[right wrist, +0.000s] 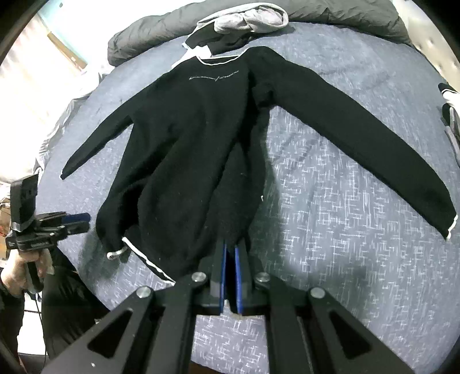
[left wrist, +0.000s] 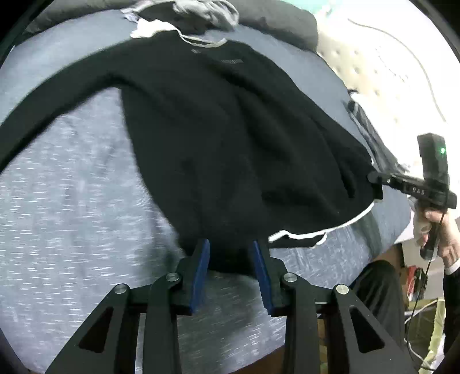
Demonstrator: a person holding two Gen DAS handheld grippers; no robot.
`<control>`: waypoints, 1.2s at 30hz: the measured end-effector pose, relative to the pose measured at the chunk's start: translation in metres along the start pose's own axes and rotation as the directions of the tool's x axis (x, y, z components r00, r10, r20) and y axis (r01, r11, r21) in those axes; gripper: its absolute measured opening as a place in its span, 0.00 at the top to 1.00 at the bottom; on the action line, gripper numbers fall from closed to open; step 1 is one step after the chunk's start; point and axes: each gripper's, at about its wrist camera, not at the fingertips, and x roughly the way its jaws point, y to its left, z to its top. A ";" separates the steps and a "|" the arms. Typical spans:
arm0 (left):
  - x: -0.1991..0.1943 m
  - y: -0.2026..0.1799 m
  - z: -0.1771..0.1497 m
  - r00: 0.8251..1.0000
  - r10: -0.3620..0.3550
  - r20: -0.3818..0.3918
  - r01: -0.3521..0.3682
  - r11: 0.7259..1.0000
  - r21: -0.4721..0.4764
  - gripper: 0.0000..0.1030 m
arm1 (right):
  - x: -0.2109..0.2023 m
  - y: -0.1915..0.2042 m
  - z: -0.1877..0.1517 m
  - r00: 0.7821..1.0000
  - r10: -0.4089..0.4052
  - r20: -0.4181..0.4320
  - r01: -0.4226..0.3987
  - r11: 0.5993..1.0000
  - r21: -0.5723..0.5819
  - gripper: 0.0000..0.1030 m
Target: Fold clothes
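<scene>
Right wrist view showed a black sweatshirt (right wrist: 195, 138) lying chest-up on a blue-grey speckled bedspread (right wrist: 345, 224), its white-edged neckline toward the far side of the bed and both long sleeves spread outward. Its near hem, trimmed with a white stripe, was gathered and raised off the cover at two spots. The right gripper (right wrist: 230, 253) had its blue pads drawn nearly together and clamped on a bunch of that hem, the black cloth pinched between them. In the left wrist view, the left gripper (left wrist: 231, 253) stood with its blue pads partly apart and the other hem corner lying between them; the frame was blurred there, so the pads seemed clear of the cloth, though I could not be sure. A person's hand (left wrist: 437, 230) held the handle of the right gripper at the bed's edge. Beyond the neckline sat a loose pile of grey and black clothes (right wrist: 244, 26), touching the collar, and behind that a rolled dark grey duvet (right wrist: 149, 37). More folded dark clothing (right wrist: 448, 100) lay at the bed's far right edge.
</scene>
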 end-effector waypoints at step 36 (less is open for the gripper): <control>-0.081 0.058 0.021 0.988 0.071 0.134 -0.069 0.997 -0.025 0.97 | -0.069 0.016 0.022 0.991 0.070 0.111 -0.068 0.997 -0.021 0.95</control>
